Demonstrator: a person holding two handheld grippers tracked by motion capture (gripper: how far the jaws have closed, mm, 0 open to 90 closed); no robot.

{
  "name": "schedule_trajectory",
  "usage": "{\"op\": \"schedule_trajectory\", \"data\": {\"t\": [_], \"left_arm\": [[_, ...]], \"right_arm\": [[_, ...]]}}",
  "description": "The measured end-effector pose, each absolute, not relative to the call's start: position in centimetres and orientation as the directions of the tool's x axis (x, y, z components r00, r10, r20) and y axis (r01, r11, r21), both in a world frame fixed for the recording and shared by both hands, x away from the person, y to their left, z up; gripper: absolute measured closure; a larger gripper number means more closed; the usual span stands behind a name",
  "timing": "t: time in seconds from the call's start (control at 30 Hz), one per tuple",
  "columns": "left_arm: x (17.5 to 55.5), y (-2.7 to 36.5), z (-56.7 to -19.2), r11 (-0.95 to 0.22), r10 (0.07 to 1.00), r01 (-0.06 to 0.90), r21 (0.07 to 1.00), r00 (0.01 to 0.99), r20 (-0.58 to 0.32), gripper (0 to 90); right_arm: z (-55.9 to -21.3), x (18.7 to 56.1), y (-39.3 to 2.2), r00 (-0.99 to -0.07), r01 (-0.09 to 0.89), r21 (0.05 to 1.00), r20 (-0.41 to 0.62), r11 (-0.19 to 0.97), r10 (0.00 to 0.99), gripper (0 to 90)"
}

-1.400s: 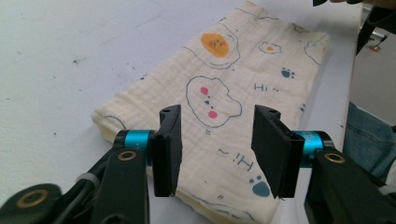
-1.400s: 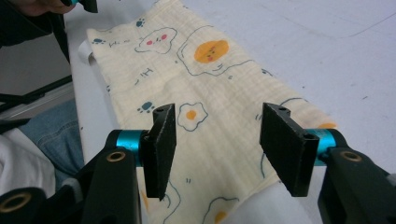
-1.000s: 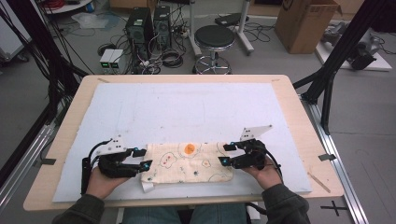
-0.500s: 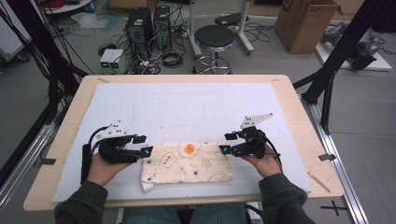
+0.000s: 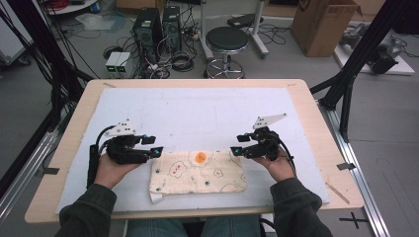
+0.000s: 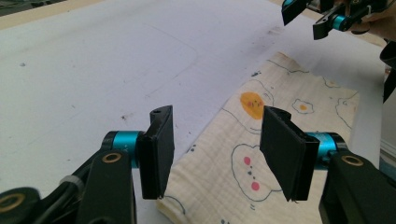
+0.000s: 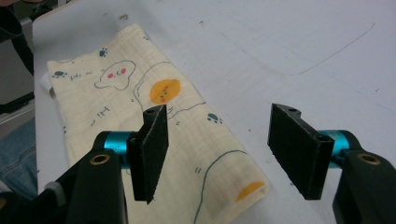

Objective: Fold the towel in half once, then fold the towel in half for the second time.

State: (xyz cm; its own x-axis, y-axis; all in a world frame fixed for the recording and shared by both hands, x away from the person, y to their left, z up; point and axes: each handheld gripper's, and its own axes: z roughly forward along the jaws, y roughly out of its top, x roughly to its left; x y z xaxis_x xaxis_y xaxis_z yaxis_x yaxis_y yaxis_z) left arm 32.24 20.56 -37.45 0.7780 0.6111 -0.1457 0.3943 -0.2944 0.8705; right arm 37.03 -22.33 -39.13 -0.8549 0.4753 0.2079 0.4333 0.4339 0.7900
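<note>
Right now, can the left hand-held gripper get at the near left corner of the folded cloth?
Probably yes: the left hand-held gripper hovers open beside the cloth, with bare white mat around that corner.

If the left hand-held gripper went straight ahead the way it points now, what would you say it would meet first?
Most likely the cloth: the left hand-held gripper is open, and the cloth lies flat on the white mat in line between its jaws. Beyond it, farther off, hangs the right hand-held gripper. Depth is hard to judge.
</note>
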Motion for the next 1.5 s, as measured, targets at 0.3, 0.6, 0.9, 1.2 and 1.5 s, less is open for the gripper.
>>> {"op": "schedule_trajectory", "data": {"t": [0.3, 0.6, 0.9, 1.2, 1.5], "left_arm": [[32.6, 20.4, -37.7, -0.291, 0.617, 0.399, 0.87, 0.773, -0.148, 44.7], [33.4, 20.5, -38.1, -0.266, 0.638, 0.424, 0.866, 0.751, -0.172, 44.6], [34.3, 20.1, -39.0, -0.284, 0.666, 0.434, 0.855, 0.731, -0.15, 45.8], [35.2, 19.7, -40.5, -0.322, 0.694, 0.472, 0.821, 0.707, -0.135, 46.4], [35.7, 20.0, -42.4, -0.342, 0.697, 0.536, 0.772, 0.696, -0.174, 47.0]], "right_arm": [[-39.1, 37.0, -22.1, -0.855, 0.421, 0.795, 0.189, 0.436, 0.482, 37.6], [-38.8, 37.4, -22.4, -0.849, 0.428, 0.808, 0.206, 0.406, 0.486, 36.9], [-39.0, 38.5, -21.8, -0.84, 0.432, 0.809, 0.202, 0.397, 0.503, 37.4], [-40.4, 39.5, -21.7, -0.825, 0.479, 0.763, 0.223, 0.434, 0.519, 48.3], [-42.2, 39.2, -22.7, -0.814, 0.521, 0.73, 0.271, 0.441, 0.514, 57.5]]}}
